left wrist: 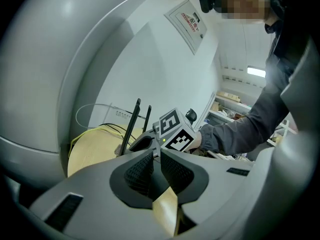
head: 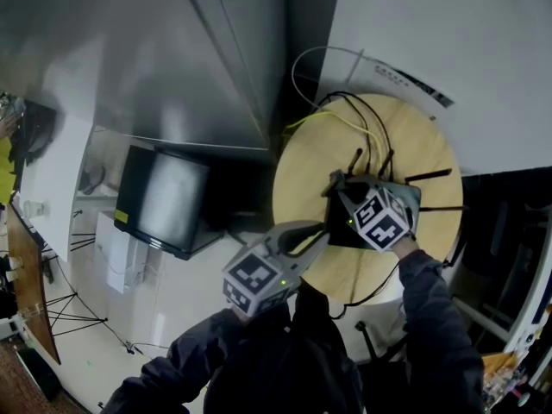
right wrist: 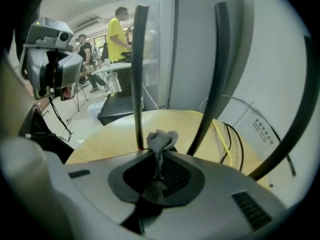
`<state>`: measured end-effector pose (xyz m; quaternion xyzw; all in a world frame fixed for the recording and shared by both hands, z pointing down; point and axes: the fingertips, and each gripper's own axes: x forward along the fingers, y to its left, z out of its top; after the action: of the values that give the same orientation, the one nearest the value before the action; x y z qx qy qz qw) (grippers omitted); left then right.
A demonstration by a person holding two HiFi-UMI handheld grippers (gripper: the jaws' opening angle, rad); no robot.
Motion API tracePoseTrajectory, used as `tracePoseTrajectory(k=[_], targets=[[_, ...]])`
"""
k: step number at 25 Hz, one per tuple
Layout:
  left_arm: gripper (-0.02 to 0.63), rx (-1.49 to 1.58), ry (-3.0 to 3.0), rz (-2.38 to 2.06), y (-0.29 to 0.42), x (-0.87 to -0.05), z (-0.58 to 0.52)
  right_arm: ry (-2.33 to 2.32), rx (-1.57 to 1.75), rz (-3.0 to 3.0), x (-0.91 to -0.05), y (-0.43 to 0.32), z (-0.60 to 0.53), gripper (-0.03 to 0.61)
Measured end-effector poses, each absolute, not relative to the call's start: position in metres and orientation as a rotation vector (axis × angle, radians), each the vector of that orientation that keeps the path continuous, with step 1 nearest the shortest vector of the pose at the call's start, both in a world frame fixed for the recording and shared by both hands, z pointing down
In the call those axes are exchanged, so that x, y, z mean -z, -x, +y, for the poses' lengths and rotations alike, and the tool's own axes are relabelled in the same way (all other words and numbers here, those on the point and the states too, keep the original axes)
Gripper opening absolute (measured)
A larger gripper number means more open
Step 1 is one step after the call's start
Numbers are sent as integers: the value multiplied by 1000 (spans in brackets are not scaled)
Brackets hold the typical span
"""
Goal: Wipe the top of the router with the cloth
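Grey cloth in right gripper

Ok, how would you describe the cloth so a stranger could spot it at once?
Find the round pale wooden table; over it stand the black router's thin upright antennas. Pinched in the right gripper just in front of them is a small crumpled grey cloth, the only soft thing among those hard black rods.

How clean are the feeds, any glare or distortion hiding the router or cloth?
Head view: dim, the router a dark shape on the table, glare on the grey panel. Right gripper view: cloth sharp in the jaws, antennas bowed by the lens. Left gripper view: heavily curved.
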<state>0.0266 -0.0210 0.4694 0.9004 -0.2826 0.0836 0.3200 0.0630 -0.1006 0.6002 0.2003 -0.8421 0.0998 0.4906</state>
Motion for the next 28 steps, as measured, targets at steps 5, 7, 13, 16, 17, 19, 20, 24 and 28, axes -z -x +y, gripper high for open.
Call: tracePoseTrajectory(k=[5,7,13,16,17,19,20,24,28], targets=[[31,-232,-2359,-740,-25,-476,-18,-428,-231,-2030,-604,-61,-76,65],[31,-231,-2356,-739,-25,-477,-17,-401,-234,-2028,-604,-60,-61,65],[31,-230,-2362,-739,-23,-474,-18,-324,-243,-2023,-603,-54,-15,66],[31,-233,-2365,-739,-20,-475,-19,-274,-251,-2024,-602,-51,9,66],[31,-232,-2366,-738,-20,-475,-19,-257,-251,-2025,-601,-50,15,64],[31,-232,-2365,-735,-19,-475,-18,-230,-254,-2028,-599,-47,24,66],[31,-233,-2365,-733,-18,-475,-18,-221,-260,-2032,-599,-46,26,66],[31,-233,-2360,-725,-19,-477,-15,-263,-311,-2079,-594,-53,13,64],[31,-232,-2358,-721,-20,-476,-14,-394,-352,-2073,-589,-82,-36,64]])
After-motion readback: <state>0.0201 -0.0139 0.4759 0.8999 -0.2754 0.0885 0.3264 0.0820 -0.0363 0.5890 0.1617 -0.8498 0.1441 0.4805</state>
